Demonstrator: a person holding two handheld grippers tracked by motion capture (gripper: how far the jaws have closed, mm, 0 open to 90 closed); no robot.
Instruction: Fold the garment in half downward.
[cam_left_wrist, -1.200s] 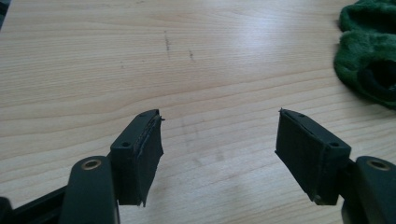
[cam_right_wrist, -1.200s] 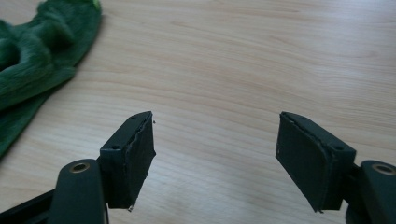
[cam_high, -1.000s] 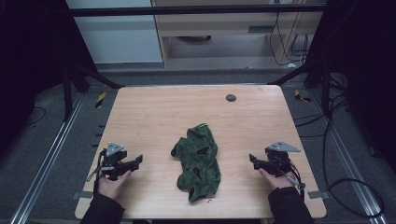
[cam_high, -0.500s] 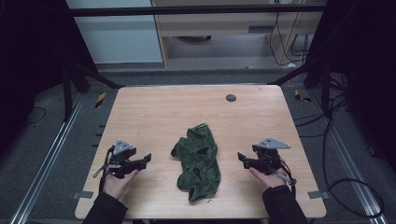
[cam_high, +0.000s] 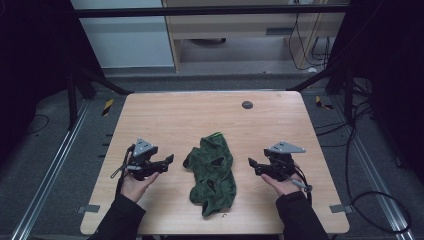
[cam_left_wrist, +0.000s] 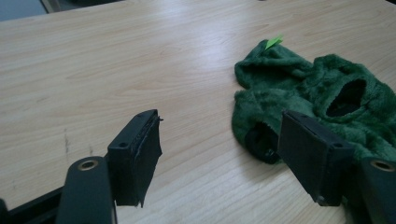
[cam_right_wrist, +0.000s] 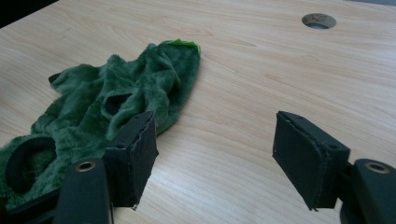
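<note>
A crumpled green fleece garment lies in the middle of the wooden table, with dark openings and a bright green tag at its far end. My left gripper is held just left of it, open, jaws pointing at the cloth. In the left gripper view the garment lies ahead of the gripper, partly behind the right jaw. My right gripper sits just right of the cloth, open and empty. In the right gripper view the garment lies beyond the left jaw of the gripper.
A round cable hole is set in the table's far side, also seen as the hole in the right gripper view. Dark floor, rails and cables surround the table. Bare wood lies to the left, right and behind the garment.
Both grippers have moved inward toward the garment from the table's sides. The garment has not moved.
</note>
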